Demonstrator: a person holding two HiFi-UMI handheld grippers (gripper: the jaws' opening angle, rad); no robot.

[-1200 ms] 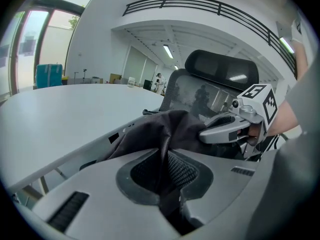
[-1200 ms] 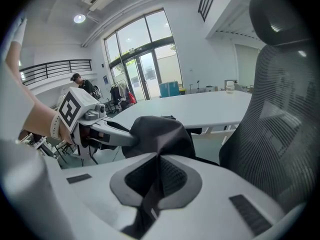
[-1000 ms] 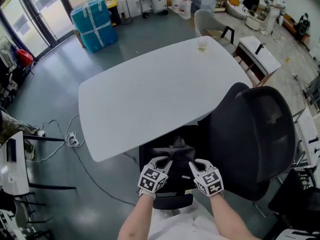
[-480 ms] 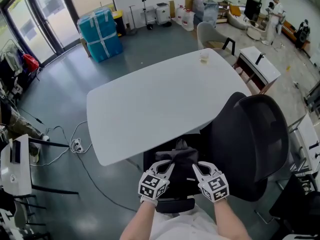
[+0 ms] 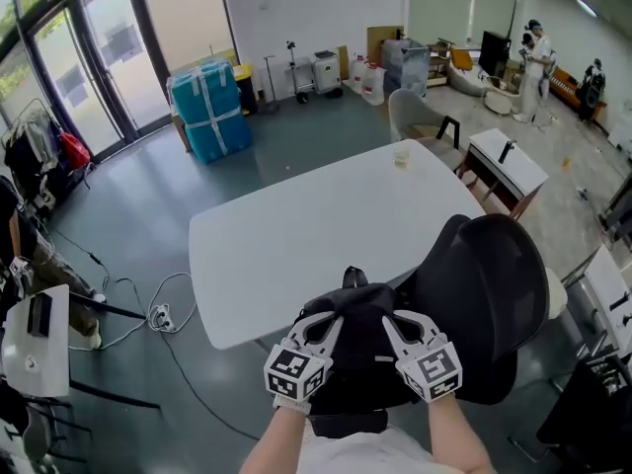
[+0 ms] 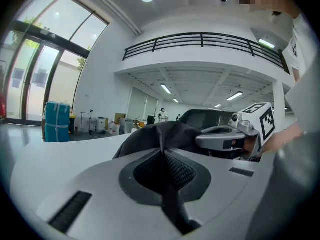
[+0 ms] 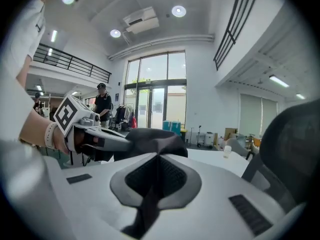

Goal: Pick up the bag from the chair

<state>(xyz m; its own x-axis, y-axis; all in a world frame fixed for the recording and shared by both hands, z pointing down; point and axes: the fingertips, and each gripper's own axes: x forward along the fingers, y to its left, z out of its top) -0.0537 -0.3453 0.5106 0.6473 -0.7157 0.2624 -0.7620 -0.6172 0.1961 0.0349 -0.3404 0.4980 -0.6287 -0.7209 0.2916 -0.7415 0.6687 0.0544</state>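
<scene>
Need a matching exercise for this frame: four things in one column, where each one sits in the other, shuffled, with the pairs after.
Things:
1. bag
2. cup
3. teal wrapped crate
4. chair

Places:
A. on the floor beyond the table
B. standing at the table's near edge, right of both claws
C. on the table, near its far edge
D. gripped by the left claw and the right claw

Pairs: 1-D, 2-C, 3-A, 4-B
</scene>
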